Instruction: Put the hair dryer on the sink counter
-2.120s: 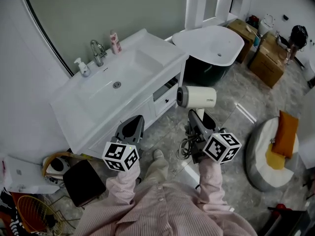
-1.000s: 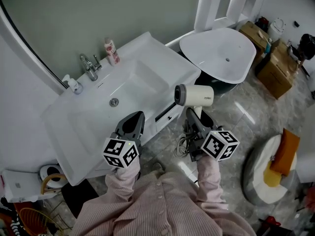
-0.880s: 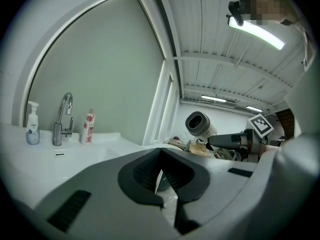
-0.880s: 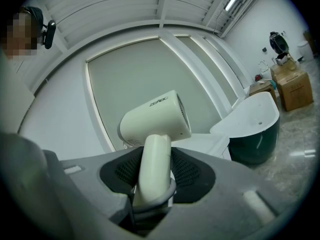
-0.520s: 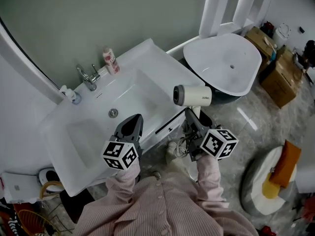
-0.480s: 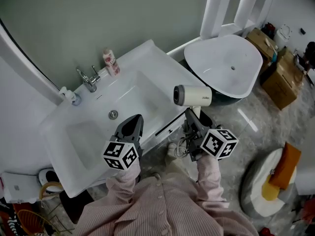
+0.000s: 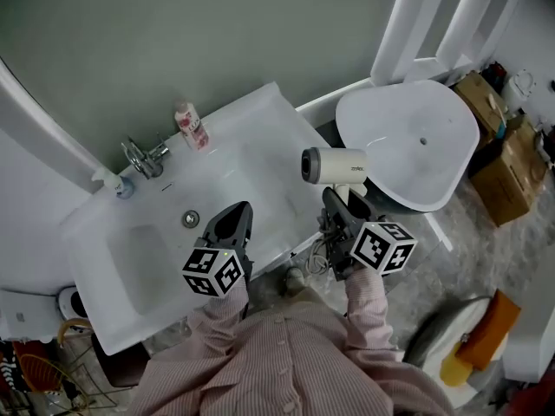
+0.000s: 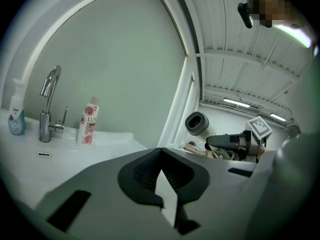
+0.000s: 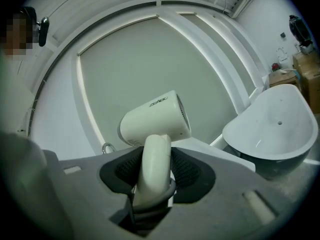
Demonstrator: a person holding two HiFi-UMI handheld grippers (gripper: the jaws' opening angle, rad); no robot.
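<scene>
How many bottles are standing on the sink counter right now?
2: a pink bottle just right of the faucet in the head view, and a pump bottle left of it. None seems hidden.

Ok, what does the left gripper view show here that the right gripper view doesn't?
Only the left gripper view: the soap dispenser and the pink-patterned bottle on the sink counter, plus the right tool seen from outside. Only the right gripper view: the white bathtub, the cardboard boxes beyond it, and the right tool's jaws closed on the hair dryer by its handle. Both: the hair dryer's barrel and the grey arched panel.
</scene>
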